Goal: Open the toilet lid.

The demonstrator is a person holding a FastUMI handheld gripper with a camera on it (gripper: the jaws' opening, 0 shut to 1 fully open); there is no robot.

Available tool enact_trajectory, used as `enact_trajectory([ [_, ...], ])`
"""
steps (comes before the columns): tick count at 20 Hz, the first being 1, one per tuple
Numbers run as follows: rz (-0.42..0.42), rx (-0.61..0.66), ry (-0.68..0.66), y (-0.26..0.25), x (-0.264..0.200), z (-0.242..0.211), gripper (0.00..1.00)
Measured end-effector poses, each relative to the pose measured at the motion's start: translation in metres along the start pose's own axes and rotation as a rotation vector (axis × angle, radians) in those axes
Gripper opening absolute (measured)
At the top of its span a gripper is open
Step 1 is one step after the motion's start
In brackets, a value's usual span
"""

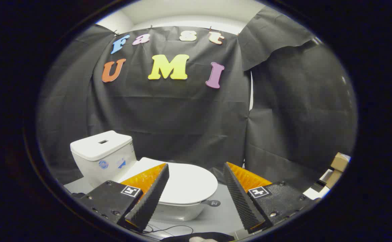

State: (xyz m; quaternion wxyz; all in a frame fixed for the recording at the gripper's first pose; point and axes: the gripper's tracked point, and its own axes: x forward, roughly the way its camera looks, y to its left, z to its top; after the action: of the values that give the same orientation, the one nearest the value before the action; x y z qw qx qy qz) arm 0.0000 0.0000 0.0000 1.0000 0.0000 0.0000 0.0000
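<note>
Fisheye cam on gripper, facing fwd over fingers (155,191), toilet (182,185) near

We see a small white toilet (142,168) standing on the grey floor before the black cloth wall, turned at an angle so its bowl points toward our right. Its boxy tank (102,156) rises at the back left, with a flat top bearing a small rectangular slot and two bluish stickers on its front face. The toilet lid (187,183), smooth, oval and white, lies flat and closed over the bowl. We note a small dark tab (212,203) jutting from the lid's front edge. The gripper (196,188) holds its fingers wide apart, the lid between them and just beyond, untouched.
</note>
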Motion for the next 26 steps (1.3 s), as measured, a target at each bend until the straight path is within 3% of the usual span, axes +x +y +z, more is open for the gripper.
enact_trajectory([
  [15, 0.025, 0.023, 0.002, 0.009, 0.002, 0.004, 1.00],
  [22, 0.039, 0.002, 0.003, 0.002, 0.035, 0.013, 1.00],
  [26, 0.093, 0.035, -0.008, -0.003, 0.065, 0.022, 1.00],
])
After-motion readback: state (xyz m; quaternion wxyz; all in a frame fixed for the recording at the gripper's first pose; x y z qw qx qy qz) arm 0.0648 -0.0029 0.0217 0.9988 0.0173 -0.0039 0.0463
